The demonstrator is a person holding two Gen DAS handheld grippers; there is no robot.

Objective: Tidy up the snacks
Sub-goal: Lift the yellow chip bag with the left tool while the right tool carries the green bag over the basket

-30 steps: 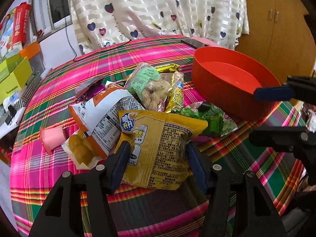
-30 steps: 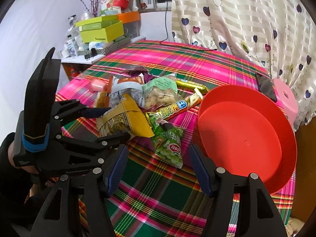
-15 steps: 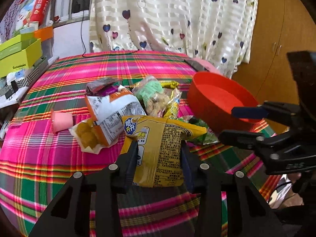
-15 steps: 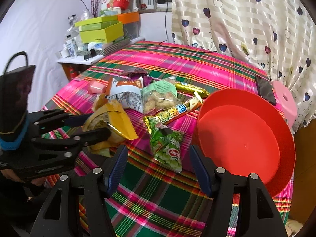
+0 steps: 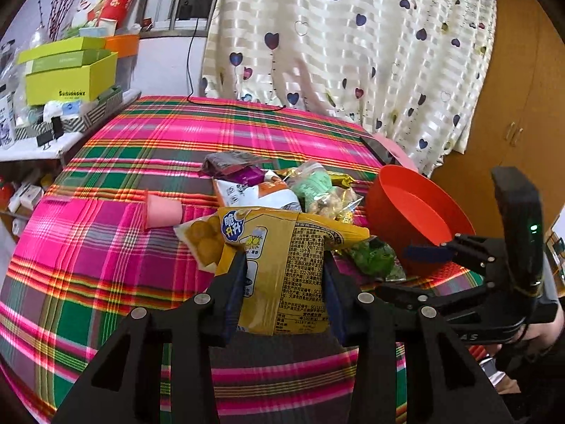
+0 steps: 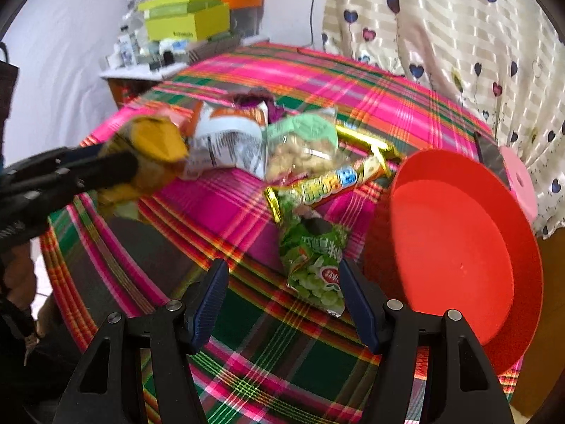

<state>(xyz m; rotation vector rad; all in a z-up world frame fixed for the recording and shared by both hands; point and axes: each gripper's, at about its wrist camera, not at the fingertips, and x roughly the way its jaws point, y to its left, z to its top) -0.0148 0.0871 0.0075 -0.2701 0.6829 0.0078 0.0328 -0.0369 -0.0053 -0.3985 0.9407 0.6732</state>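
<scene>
Up off the table goes the yellow snack bag [image 5: 282, 268]; a moment ago it lay on the pile, and the left gripper [image 5: 282, 282] had just been closing on it. Now those tongs squeeze the bag tight on both sides. The right gripper [image 6: 279, 293] has dipped down over the green pea bag [image 6: 316, 265], which lies on the checked tablecloth [image 6: 247, 353] just beside the red bowl [image 6: 459, 247]. Its tongs stand wide, not pinching anything yet. I think the step is carrying the yellow bag to the bowl. Next it needs a swing over the rim, then letting go. Both grippers tilt downward, the right one steeper.
</scene>
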